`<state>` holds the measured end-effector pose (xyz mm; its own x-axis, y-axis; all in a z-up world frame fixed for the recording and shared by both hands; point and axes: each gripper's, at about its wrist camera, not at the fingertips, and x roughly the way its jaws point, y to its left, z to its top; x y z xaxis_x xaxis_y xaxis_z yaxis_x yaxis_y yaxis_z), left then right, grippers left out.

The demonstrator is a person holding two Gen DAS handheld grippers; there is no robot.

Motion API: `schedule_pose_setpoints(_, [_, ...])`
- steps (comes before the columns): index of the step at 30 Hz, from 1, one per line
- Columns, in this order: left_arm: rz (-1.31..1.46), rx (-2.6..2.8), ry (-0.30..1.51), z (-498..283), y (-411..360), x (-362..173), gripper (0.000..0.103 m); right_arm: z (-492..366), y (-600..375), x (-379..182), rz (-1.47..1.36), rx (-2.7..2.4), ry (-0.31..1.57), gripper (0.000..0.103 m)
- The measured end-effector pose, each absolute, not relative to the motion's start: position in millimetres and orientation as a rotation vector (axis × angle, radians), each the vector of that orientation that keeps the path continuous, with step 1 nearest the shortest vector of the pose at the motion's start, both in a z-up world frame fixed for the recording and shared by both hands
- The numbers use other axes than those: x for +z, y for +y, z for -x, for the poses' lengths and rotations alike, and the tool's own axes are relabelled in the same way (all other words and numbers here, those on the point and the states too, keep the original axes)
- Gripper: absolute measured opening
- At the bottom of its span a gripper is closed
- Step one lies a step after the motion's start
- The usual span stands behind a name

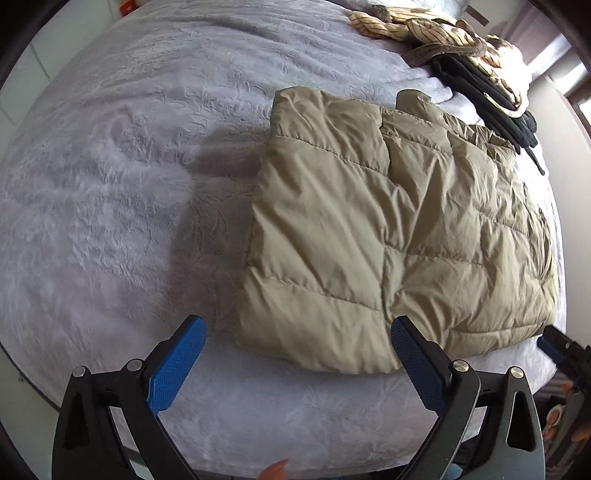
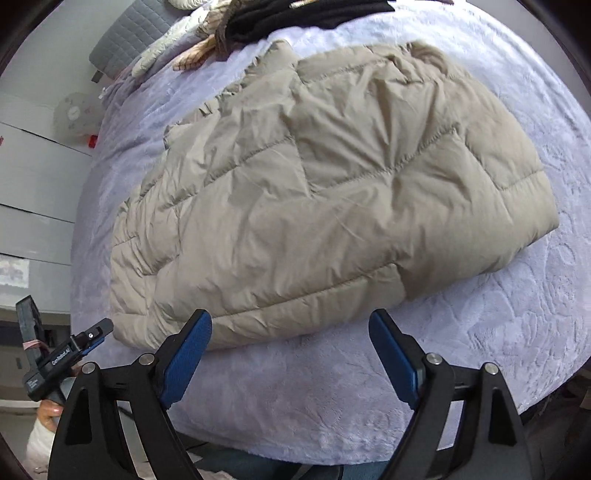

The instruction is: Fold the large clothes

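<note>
Looking down, we see a bed spread with a pale lavender plush blanket and white walls beyond. At its far end lie black garments on a cream striped cloth. Our folded beige puffer jacket rests near the bed's near edge. We hold the left gripper and right gripper wide apart and empty above it.

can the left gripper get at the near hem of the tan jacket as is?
Probably yes. The left gripper is open and empty above the jacket's near edge on the blanket; nothing lies between, and the right gripper is off to the side.
</note>
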<state>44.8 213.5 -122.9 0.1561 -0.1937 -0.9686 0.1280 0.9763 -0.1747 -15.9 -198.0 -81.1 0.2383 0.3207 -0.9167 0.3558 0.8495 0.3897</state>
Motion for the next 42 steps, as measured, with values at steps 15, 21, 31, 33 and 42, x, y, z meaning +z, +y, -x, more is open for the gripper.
schedule_pose_setpoints(15, [0.126,-0.389,1.418,-89.7,254.6,-146.9,0.100,8.2,-125.0,-76.0,-0.466,0.031,1.497,0.089])
schedule_pose_setpoints(21, [0.352,-0.560,1.524,-125.6,269.0,-186.3,0.100,12.8,-119.7,-82.5,-0.481,0.033,1.524,0.089])
schedule_pose_setpoints(31, [0.381,-0.829,1.599,-170.7,199.3,-237.1,0.100,3.4,-115.2,-93.2,-0.515,0.038,1.532,0.089])
schedule_pose_setpoints(33, [0.363,-0.838,1.632,-175.1,189.2,-247.5,0.100,0.6,-114.6,-92.3,-0.512,0.039,1.527,0.089])
schedule_pose_setpoints(42, [0.458,-0.927,1.630,-169.5,185.2,-235.0,0.031,-21.5,-122.9,-76.0,-0.454,0.033,1.416,0.089])
